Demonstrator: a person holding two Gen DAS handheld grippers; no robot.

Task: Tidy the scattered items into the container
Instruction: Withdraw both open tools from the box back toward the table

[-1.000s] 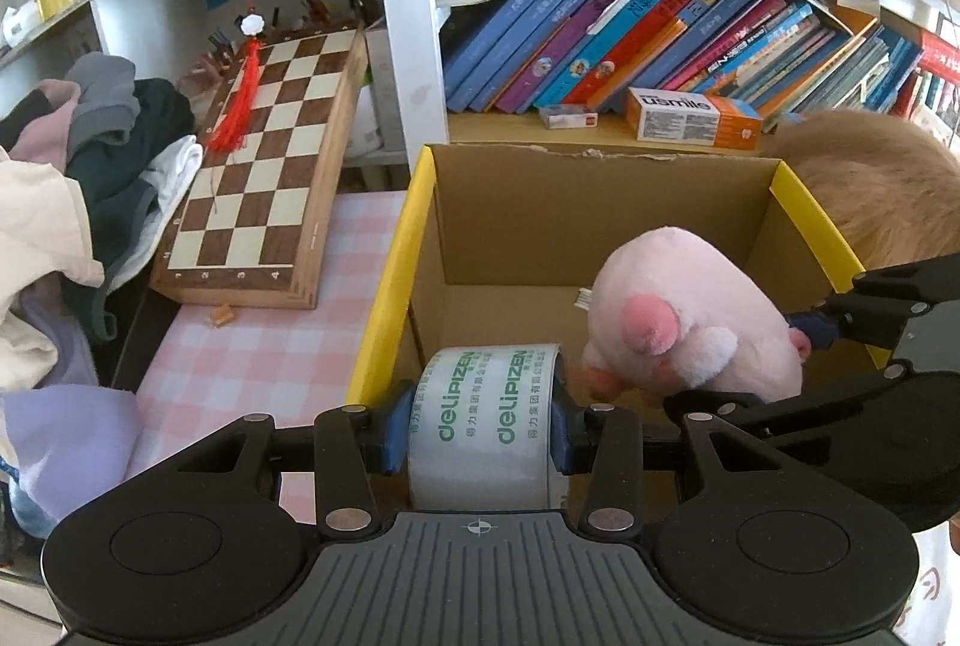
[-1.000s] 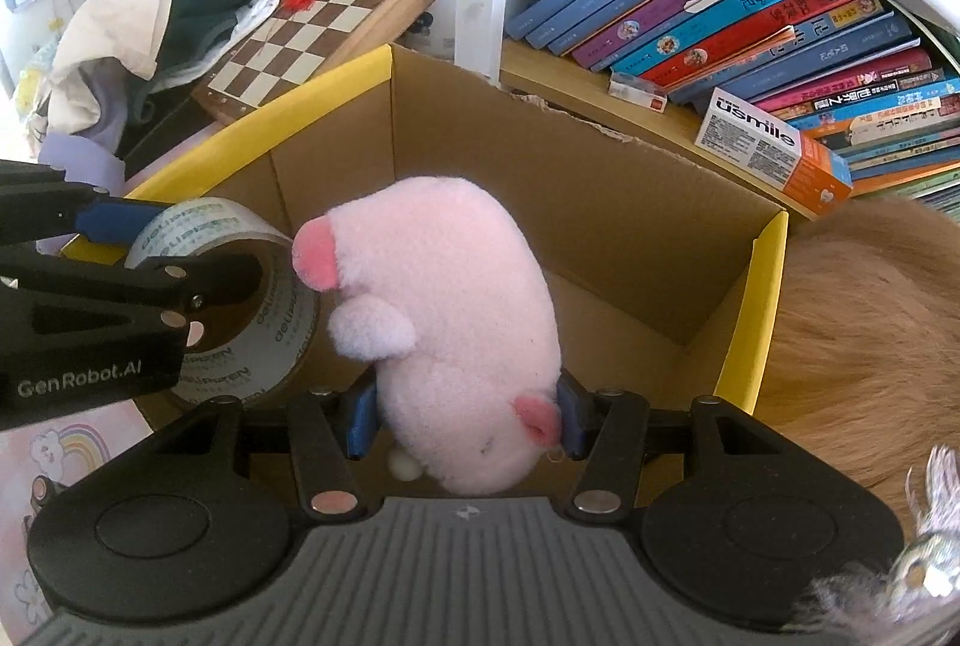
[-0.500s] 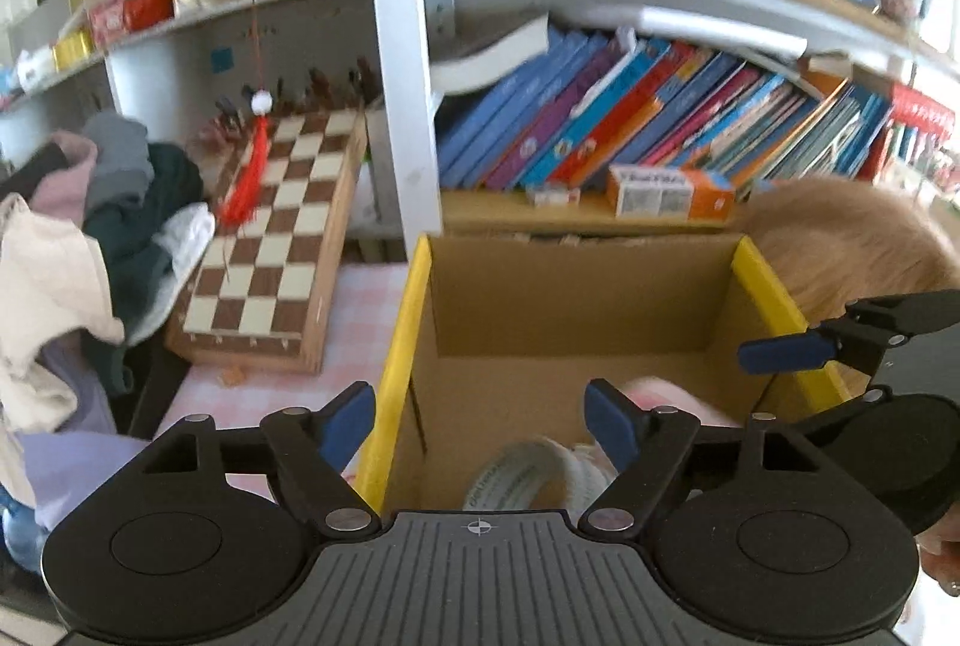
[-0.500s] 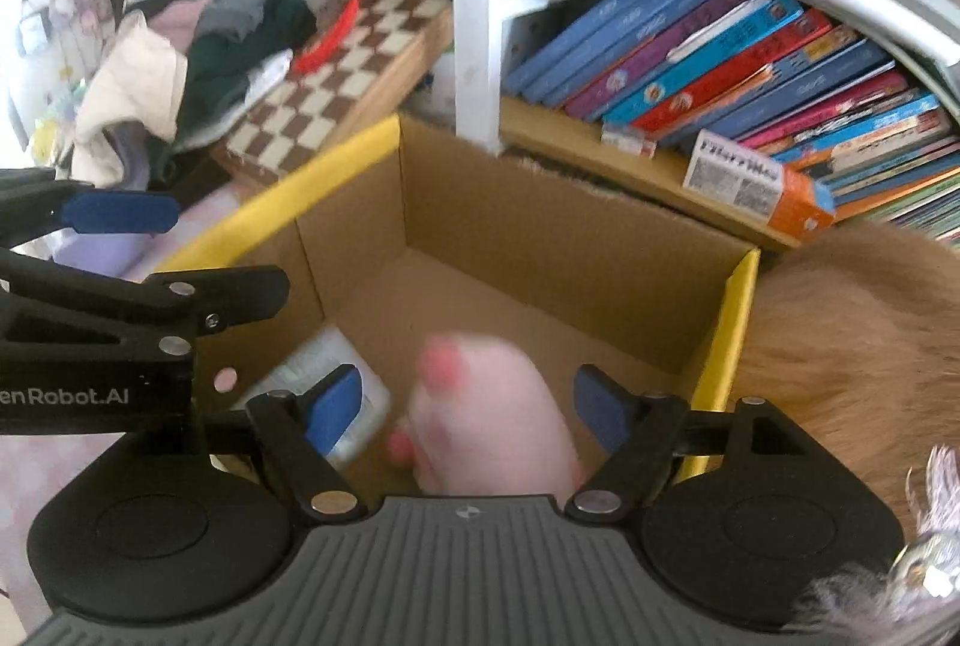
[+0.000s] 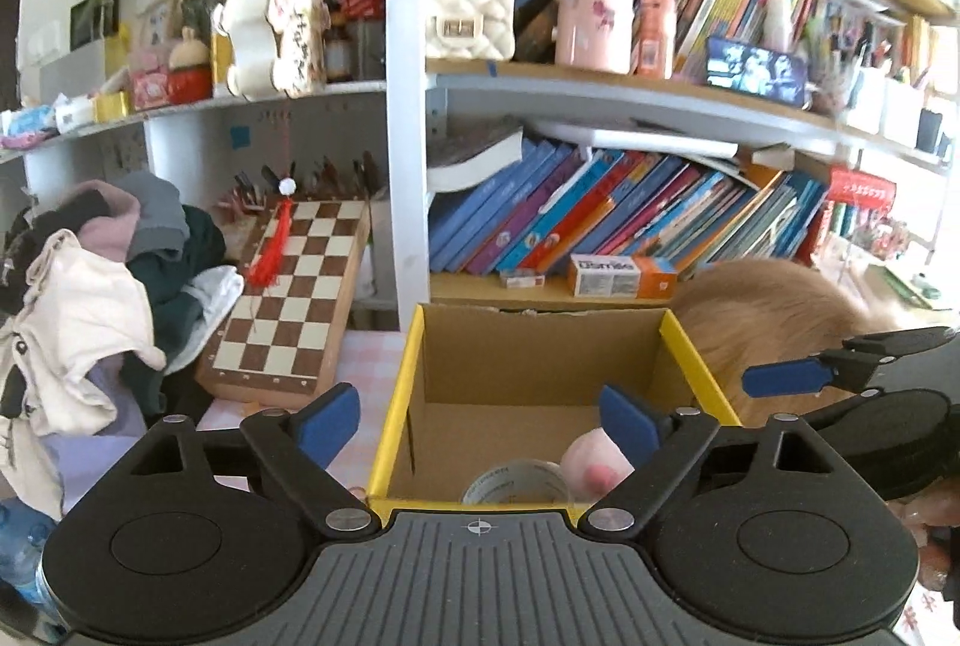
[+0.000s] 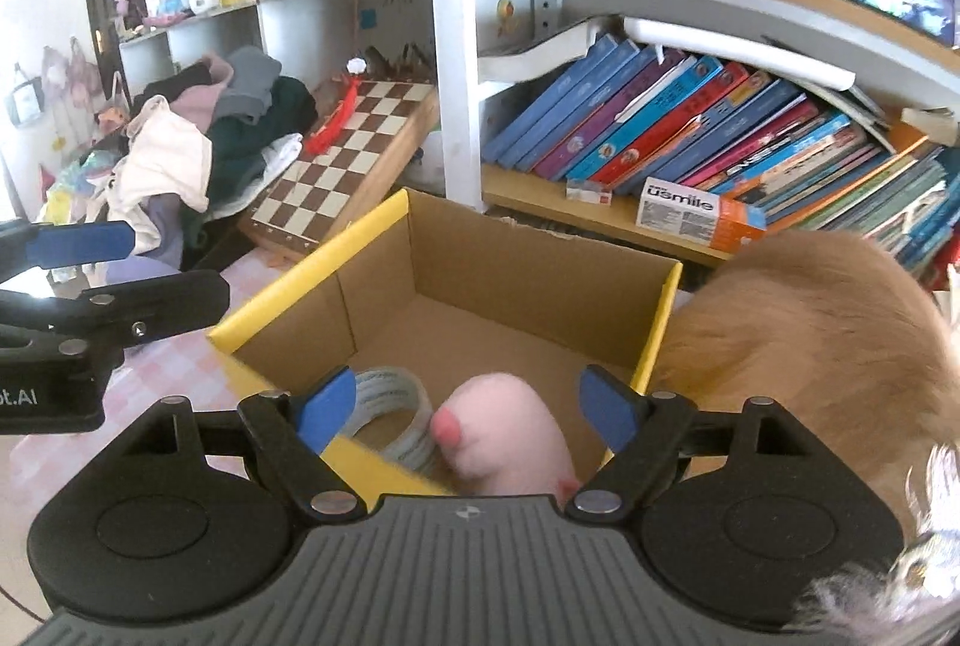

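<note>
**Now both toys lie in the box**

Inside the yellow-rimmed cardboard box (image 6: pixel 660 310), the tape roll (image 6: pixel 390 406) lies just beside the pink plush toy (image 6: pixel 504 430). Above its near edge, the left gripper (image 5: pixel 480 415) and right gripper (image 6: pixel 462 403) tilt downward, jaws opening wide with nothing between them.

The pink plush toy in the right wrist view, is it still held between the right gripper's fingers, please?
No. The pink plush toy lies inside the cardboard box, and the right gripper is opening with its blue pads clear of it.
</note>
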